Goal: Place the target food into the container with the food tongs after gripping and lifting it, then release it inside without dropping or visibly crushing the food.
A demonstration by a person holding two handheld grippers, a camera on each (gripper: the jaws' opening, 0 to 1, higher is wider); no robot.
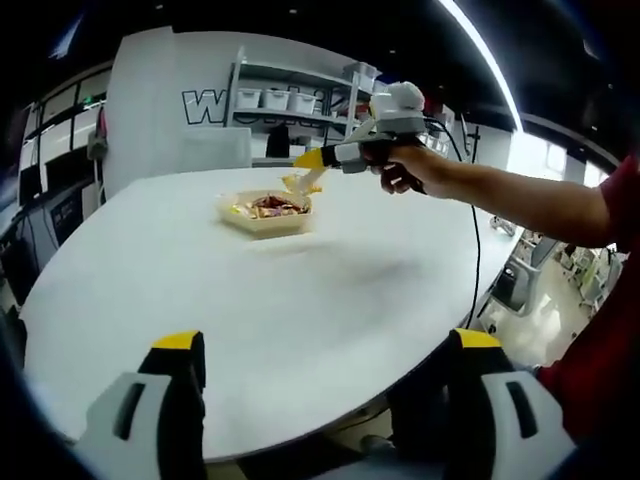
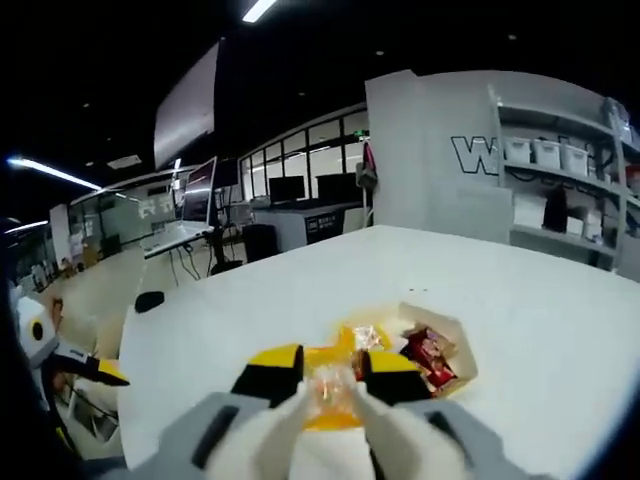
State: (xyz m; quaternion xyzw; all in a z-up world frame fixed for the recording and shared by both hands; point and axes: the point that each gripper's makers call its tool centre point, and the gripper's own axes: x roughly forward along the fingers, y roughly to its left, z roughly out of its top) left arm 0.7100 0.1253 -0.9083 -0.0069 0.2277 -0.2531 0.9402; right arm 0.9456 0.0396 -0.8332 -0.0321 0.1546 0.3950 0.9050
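a pale, clear-wrapped piece of food (image 2: 333,392) sits pinched between the white tongs (image 2: 300,440) that the right gripper (image 2: 330,375) clenches, its yellow-tipped jaws pressed in on the tong arms. the food hangs just above the near edge of the container (image 2: 455,345), a shallow tray already carrying red and yellow wrapped snacks. in the left gripper view the right gripper (image 1: 322,160) hovers over the container (image 1: 262,222) on the white worktop (image 1: 300,300). the left gripper (image 1: 325,345) rests released, jaws wide apart near the worktop edge.
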